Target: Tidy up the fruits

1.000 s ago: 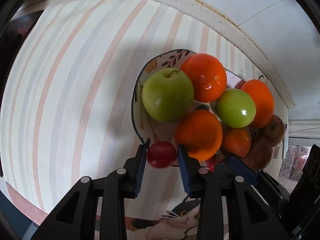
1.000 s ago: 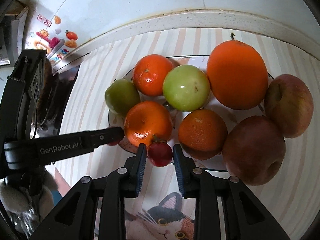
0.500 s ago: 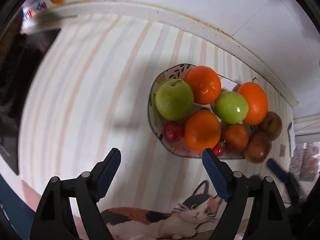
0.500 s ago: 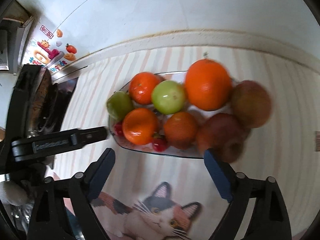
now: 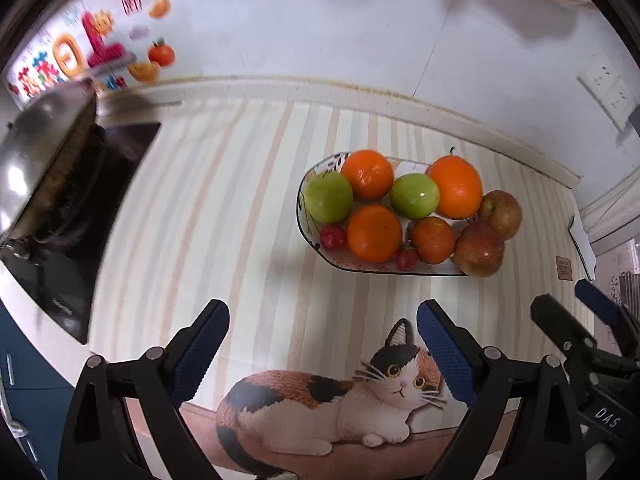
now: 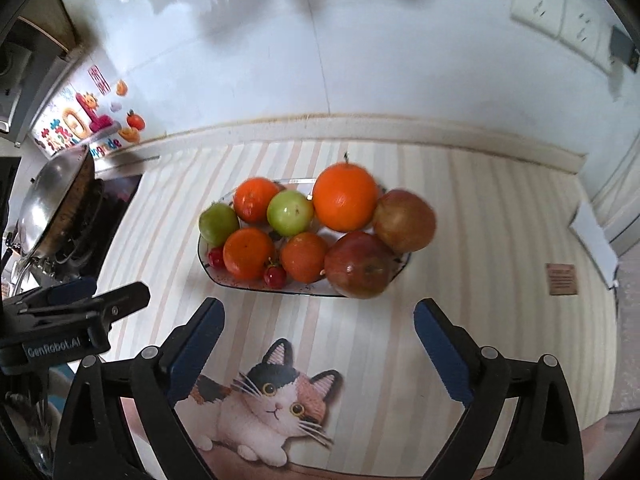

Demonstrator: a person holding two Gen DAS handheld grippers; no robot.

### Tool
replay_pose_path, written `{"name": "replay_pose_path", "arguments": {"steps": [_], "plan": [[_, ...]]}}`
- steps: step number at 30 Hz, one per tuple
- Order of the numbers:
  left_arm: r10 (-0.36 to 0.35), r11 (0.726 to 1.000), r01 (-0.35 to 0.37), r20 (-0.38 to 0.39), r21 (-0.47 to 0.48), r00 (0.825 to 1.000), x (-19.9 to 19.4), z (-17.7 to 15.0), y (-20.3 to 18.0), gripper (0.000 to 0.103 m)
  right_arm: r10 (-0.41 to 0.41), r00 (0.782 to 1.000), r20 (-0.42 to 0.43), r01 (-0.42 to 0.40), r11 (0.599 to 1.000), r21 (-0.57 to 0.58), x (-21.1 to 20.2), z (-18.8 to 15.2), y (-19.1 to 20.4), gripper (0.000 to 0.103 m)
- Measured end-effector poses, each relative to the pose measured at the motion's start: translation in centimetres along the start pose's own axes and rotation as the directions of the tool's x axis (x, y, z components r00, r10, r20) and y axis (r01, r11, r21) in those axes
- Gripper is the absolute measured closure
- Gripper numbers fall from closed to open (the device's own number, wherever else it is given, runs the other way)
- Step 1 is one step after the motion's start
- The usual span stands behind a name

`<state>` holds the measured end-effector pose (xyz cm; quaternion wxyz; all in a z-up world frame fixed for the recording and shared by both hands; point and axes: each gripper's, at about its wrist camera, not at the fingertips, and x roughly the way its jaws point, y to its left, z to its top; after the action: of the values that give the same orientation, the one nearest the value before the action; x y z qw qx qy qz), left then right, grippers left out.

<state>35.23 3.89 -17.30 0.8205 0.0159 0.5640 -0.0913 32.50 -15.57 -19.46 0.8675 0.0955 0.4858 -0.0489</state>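
Observation:
A patterned plate point(image 5: 310, 236) point(image 6: 240, 285) on the striped mat holds several fruits: oranges point(image 5: 374, 233) point(image 6: 345, 197), two green apples point(image 5: 329, 197) point(image 6: 290, 213), two red apples point(image 5: 479, 249) point(image 6: 359, 265) and two small red fruits point(image 5: 333, 237) point(image 6: 275, 276). My left gripper point(image 5: 322, 344) is open and empty, held back from the plate's near side. My right gripper point(image 6: 318, 340) is open and empty, also back from the plate. The right gripper shows at the right edge of the left wrist view point(image 5: 592, 308), and the left gripper shows at the left of the right wrist view point(image 6: 80, 304).
A steel wok point(image 5: 44, 152) point(image 6: 56, 200) sits on a black stove point(image 5: 72, 232) at the left. The mat has a cat picture point(image 5: 340, 392) point(image 6: 272, 400) near me. A tiled wall with sockets point(image 6: 560, 8) stands behind the counter.
Both grippers let go of the small red fruits onto the plate, opened wide and pulled back and up from the plate.

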Motion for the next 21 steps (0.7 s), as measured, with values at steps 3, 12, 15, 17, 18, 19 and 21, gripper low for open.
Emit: {"name": "replay_pose_path", "arguments": {"steps": [3, 12, 15, 17, 18, 19, 21], "plan": [[-0.005, 1.000, 0.005, 0.029, 0.002, 1.000, -2.0, -0.7, -0.7, 0.007, 0.001, 0.999, 0.035, -0.001, 1.000, -0.011, -2.7, -0.5, 0.2, 0.005], [0.020, 1.000, -0.016, 0.157, -0.027, 0.987, -9.1, -4.7, -2.0, 0.007, 0.035, 0.991, 0.129, -0.027, 0.997, -0.069, -10.3, -2.9, 0.7, 0.004], [0.043, 0.998, -0.034, 0.203, -0.049, 0.978, -11.7, -6.7, -2.7, 0.007, 0.059, 0.987, 0.147, -0.047, 0.995, -0.087, -13.0, -4.2, 0.4, 0.004], [0.063, 0.996, -0.048, 0.232, -0.069, 0.971, -13.4, -8.2, -3.2, 0.007, 0.073, 0.984, 0.163, -0.056, 0.993, -0.104, -14.8, -5.4, 0.2, 0.003], [0.070, 0.996, -0.053, 0.241, -0.077, 0.968, -14.1, -8.9, -3.4, 0.007, 0.075, 0.983, 0.168, -0.057, 0.992, -0.111, -15.6, -5.9, 0.0, 0.002], [0.073, 0.995, -0.053, 0.249, -0.086, 0.966, -14.6, -9.4, -3.5, 0.007, 0.079, 0.981, 0.176, -0.059, 0.991, -0.117, -16.5, -6.6, -0.1, 0.002], [0.085, 0.993, -0.059, 0.267, -0.104, 0.960, -15.9, -10.9, -4.0, 0.007, 0.086, 0.978, 0.188, -0.061, 0.989, -0.131, -18.1, -7.6, -0.5, 0.002]]}}
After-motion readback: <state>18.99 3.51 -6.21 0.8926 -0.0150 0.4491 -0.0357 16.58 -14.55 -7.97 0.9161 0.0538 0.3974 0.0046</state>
